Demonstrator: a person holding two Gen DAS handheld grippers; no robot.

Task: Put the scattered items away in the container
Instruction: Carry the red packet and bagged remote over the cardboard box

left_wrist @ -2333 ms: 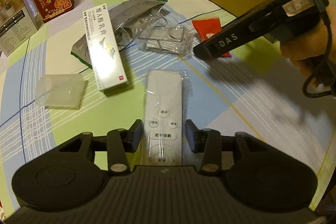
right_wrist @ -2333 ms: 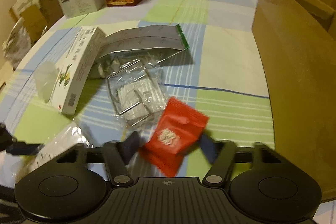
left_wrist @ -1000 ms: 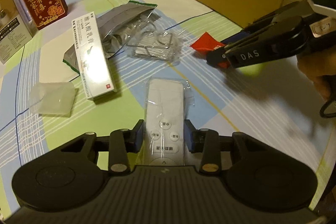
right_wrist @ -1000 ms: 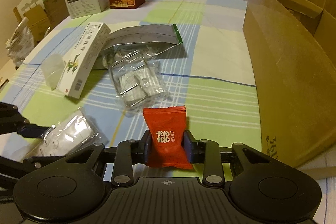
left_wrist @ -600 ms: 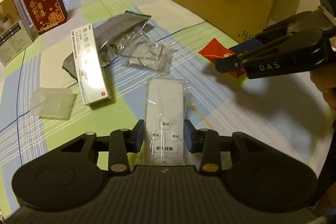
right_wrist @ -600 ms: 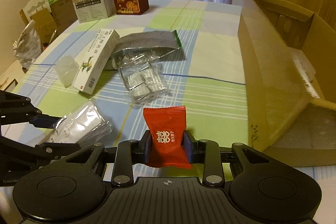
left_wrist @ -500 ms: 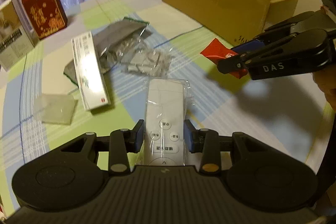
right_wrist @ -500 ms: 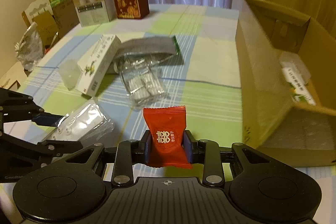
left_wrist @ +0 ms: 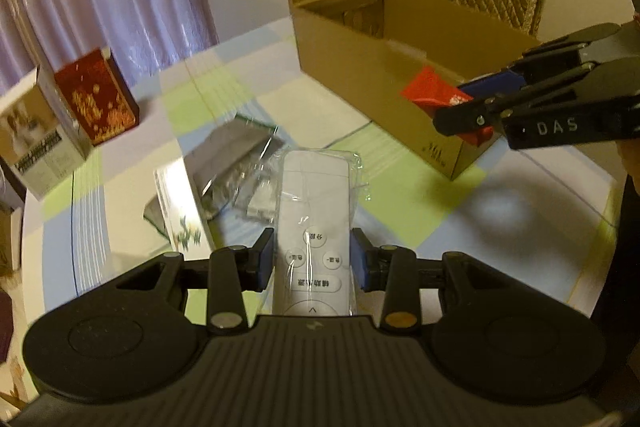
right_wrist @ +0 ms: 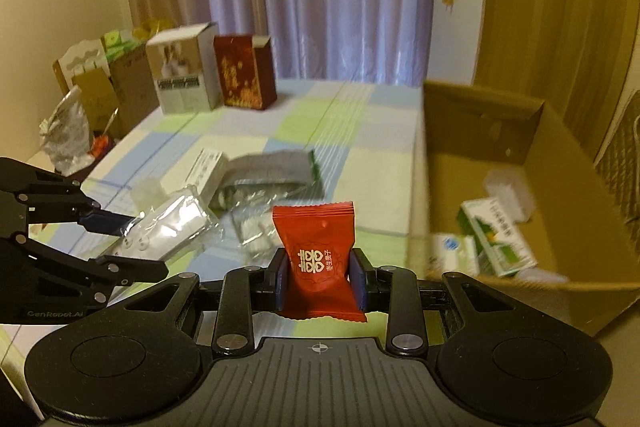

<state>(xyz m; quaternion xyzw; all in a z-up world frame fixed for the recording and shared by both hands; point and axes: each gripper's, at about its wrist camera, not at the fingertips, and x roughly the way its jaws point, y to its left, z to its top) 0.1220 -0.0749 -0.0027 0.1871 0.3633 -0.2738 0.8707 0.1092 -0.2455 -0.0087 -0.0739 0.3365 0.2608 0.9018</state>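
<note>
**Both grippers loaded, box lying to the right**

We are holding the left gripper closed on a white remote sealed in clear plastic. The remote's long axis is running straight forward between the fingers, its far end pointing up the frame, and it is raised off the checked tablecloth.

We are holding the right gripper closed on a red sweet packet, which is standing upright between the pads, its crimped top edge uppermost.

The cardboard box is occupying the right of the right wrist view, open at the top, with a green-and-white carton and other small packs already lying inside. In the left wrist view the same box is sitting in the upper right, beyond and to the right of the remote.

We are judging the right gripper to be the nearer of the two: in the left wrist view it is showing at right of frame, with its packet close to the box's near wall. The coming move is turning on that: each load needs carrying rightward and over the rim before release. The remote, being long, will need its axis kept clear of the wall.

Still lying on the cloth in mid-frame are a grey foil pouch, a long white carton and a clear bag of small parts.
</note>
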